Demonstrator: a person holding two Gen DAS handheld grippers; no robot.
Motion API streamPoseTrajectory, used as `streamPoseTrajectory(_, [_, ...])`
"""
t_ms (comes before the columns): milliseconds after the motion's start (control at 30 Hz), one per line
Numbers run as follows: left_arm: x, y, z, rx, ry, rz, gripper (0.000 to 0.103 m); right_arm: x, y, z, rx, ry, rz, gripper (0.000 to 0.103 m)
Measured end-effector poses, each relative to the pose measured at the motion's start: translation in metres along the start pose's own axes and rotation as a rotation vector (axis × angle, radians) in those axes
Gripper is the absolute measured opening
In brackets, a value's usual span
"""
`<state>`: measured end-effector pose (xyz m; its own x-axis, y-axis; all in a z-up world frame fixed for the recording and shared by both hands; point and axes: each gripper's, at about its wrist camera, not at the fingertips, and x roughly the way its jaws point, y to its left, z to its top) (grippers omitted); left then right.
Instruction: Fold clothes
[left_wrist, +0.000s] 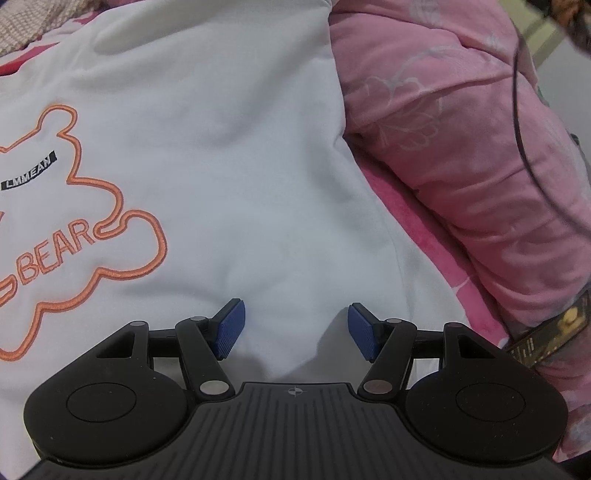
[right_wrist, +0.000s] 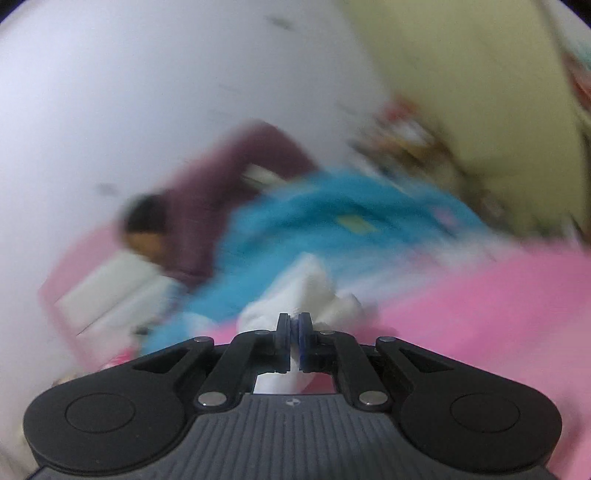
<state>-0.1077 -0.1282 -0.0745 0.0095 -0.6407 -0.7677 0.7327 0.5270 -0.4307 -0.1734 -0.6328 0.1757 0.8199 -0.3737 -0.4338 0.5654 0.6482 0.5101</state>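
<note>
A white sweatshirt (left_wrist: 221, 147) with an orange bear outline and the word BEAR (left_wrist: 59, 251) lies spread on a pink bed. My left gripper (left_wrist: 295, 328) hovers over its lower part, jaws open and empty, blue pads (left_wrist: 231, 328) apart. In the blurred right wrist view, my right gripper (right_wrist: 294, 339) is shut on a bunched fold of white cloth (right_wrist: 306, 291), lifted above the pink bed (right_wrist: 480, 314).
A pink floral quilt (left_wrist: 461, 129) is heaped right of the sweatshirt, with a thin black cable (left_wrist: 521, 147) over it. In the right wrist view a blue blanket (right_wrist: 332, 229), a maroon garment (right_wrist: 221, 184) and a white wall (right_wrist: 147, 92) lie beyond.
</note>
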Motion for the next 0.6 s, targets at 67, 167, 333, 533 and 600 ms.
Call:
streamPoseTrajectory(67, [0.002, 0.0, 0.001, -0.001, 0.002, -0.002, 0.062, 0.002, -0.017, -0.004, 0.058, 0.016, 0.004, 0.005])
streamPoseTrajectory(167, [0.003, 0.001, 0.003, -0.008, 0.002, -0.007, 0.062, -0.017, -0.006, -0.002, 0.019, -0.041, 0.115, 0.005])
streamPoseTrajectory(333, [0.008, -0.002, 0.004, -0.011, 0.002, -0.008, 0.062, -0.021, -0.003, 0.006, -0.113, -0.015, -0.023, 0.004])
streamPoseTrajectory(533, [0.008, -0.001, 0.008, -0.018, -0.001, -0.013, 0.062, -0.031, -0.053, 0.002, 0.126, -0.127, -0.233, 0.008])
streamPoseTrajectory(600, [0.002, 0.002, 0.009, -0.028, -0.014, -0.016, 0.062, -0.053, -0.037, -0.008, 0.092, -0.23, -0.178, 0.01])
